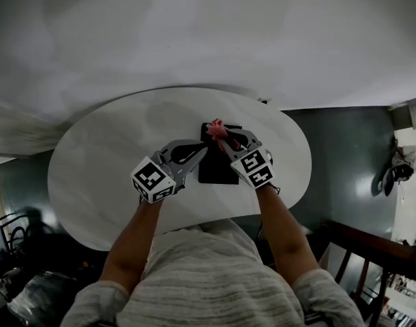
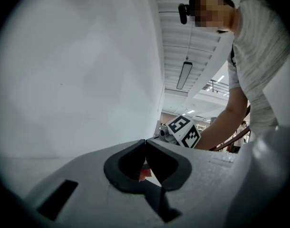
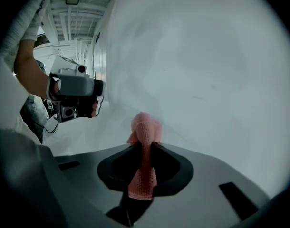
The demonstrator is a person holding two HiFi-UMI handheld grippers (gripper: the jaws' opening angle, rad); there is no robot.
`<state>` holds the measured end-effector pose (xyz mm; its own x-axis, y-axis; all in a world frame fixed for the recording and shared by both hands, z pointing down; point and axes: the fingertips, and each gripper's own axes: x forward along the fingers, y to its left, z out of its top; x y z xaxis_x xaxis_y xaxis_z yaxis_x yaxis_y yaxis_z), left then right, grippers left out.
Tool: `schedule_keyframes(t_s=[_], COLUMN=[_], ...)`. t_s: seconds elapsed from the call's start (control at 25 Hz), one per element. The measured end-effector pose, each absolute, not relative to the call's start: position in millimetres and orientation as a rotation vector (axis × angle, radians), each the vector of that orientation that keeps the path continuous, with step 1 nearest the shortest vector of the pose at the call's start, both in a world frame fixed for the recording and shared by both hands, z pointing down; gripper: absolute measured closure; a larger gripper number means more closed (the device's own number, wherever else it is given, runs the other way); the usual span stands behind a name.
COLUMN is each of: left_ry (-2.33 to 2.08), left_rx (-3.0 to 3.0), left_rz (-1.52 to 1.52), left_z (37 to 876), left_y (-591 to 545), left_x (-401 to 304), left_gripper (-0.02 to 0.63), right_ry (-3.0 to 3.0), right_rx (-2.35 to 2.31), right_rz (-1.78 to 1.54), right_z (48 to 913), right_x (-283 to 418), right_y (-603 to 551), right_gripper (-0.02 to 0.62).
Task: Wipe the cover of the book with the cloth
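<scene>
A dark book (image 1: 220, 169) lies flat on the round white table (image 1: 99, 162), just in front of me. My right gripper (image 1: 222, 139) hovers over the book's far end, shut on a pink cloth (image 1: 217, 129). In the right gripper view the cloth (image 3: 144, 132) stands bunched above the jaws and hangs down between them (image 3: 144, 145). My left gripper (image 1: 198, 155) points right at the book's left edge, its jaws meeting at the tips (image 2: 145, 141) with nothing visibly gripped. A small red patch (image 2: 143, 174) shows through the gap below the tips.
The table edge curves close to my body. Dark floor lies around it, with a wooden railing (image 1: 372, 247) at the lower right and clutter (image 1: 17, 278) at the lower left. A white wall rises behind the table. The left gripper (image 3: 76, 96) shows in the right gripper view.
</scene>
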<state>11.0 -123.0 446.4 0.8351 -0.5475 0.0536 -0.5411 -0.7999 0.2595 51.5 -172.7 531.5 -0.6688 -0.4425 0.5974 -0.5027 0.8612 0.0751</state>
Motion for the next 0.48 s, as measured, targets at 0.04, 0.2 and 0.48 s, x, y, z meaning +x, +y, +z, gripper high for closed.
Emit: schedule_keyframes(t_s=[0.04, 0.2, 0.48], left_ry=[-0.829, -0.817, -0.814], left_rx=[2.749, 2.742, 2.722], left_rz=[-0.032, -0.023, -0.034], left_z=[449, 451, 458], left_y=[-124, -124, -128], left_x=[9, 8, 7], left_gripper=[0.589, 0.591, 0.591], right_ry=[-2.394, -2.350, -2.301], right_rx=[0.678, 0.645, 0.581], right_rz=[0.124, 0.114, 0.110], right_z=[537, 553, 578], right_x=[49, 47, 43], right_y=[-175, -181, -187], right_gripper=[0.541, 0.541, 0.541])
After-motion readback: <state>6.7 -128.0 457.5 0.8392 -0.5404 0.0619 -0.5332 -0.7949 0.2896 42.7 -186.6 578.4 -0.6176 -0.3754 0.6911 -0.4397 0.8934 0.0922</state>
